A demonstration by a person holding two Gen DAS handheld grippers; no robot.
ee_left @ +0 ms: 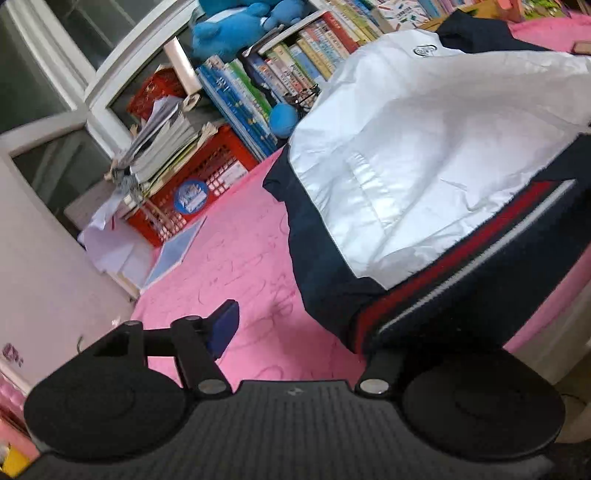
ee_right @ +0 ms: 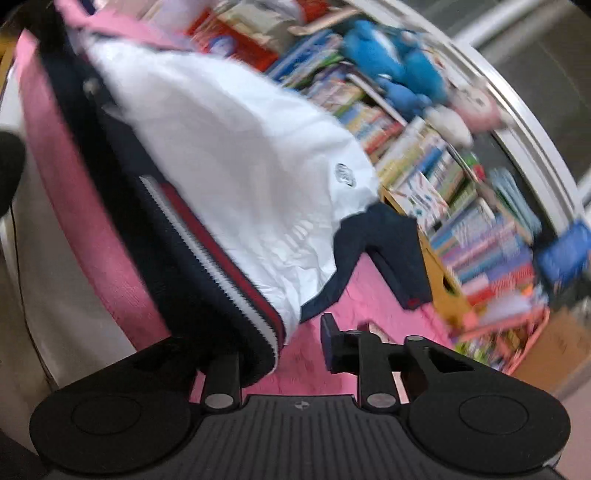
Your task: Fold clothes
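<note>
**Jacket spread on the pink bed, both grippers at its hem**

We see a white and navy jacket (ee_left: 424,147) lying on a pink bedspread (ee_left: 236,266), its ribbed hem (ee_left: 461,273), navy with a red and a white stripe, turned toward us. A small round logo (ee_left: 424,50) sits on the white chest panel, and a welt pocket (ee_left: 369,188) shows lower on the front.

From the left wrist camera, the left gripper (ee_left: 295,332) has its jaws spread wide. Its left finger (ee_left: 223,326), with a blue pad, hangs over bare bedspread; the right finger is hidden under the corner of the hem, so we cannot tell whether it touches cloth.

The right wrist view is blurred. There the right gripper (ee_right: 291,347) also stands with its jaws apart: 1 finger (ee_right: 328,343) is clear of the cloth over the pink cover, the other disappears beneath the hem (ee_right: 221,266). A navy sleeve (ee_right: 391,251) lies out on the bedspread (ee_right: 369,295) beside the jacket (ee_right: 236,147).

Behind the bed we make out rows of books (ee_left: 295,62), a blue plush toy (ee_left: 240,26), a red crate (ee_left: 199,188) and a window frame (ee_left: 99,85).
</note>
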